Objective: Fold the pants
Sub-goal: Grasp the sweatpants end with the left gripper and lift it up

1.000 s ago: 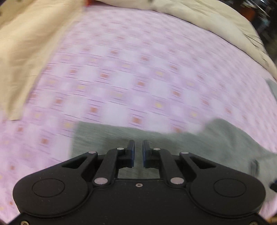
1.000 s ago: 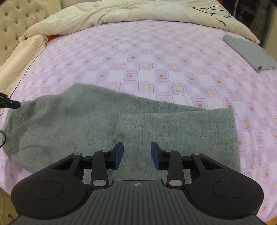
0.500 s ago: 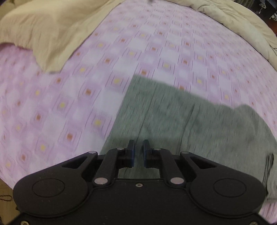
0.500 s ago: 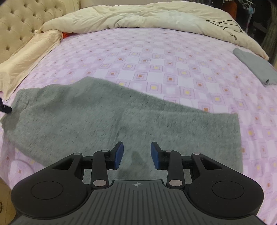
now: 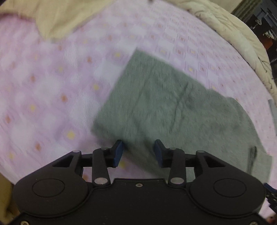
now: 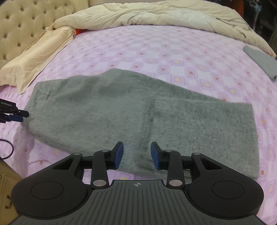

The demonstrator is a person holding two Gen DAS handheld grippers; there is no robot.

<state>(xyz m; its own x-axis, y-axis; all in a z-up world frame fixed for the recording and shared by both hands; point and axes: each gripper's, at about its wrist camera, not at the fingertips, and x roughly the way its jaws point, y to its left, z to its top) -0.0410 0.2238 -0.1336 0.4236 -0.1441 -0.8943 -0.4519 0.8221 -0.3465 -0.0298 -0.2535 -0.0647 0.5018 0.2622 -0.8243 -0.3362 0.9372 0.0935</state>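
The grey pants lie spread flat across the purple checked sheet, folded lengthwise. My left gripper hangs over the pants' near corner at one end. Its jaws are opening wide, and the cloth lies beneath the gap without the pads pressing on it. Its fingertips also show at the left edge of the right wrist view, beside the pants' left end. My right gripper hovers open over the pants' near edge, with nothing between its blue pads.
A cream duvet is bunched along the far side and a cream pillow lies at the left by the tufted headboard. A folded grey garment sits at the far right. A black cable loops off the bed's near-left edge.
The left gripper's jaws went from nearly shut to wide apart as it swung across to the pants' end. The pants' left end now lies flat. The right gripper shifted a little.
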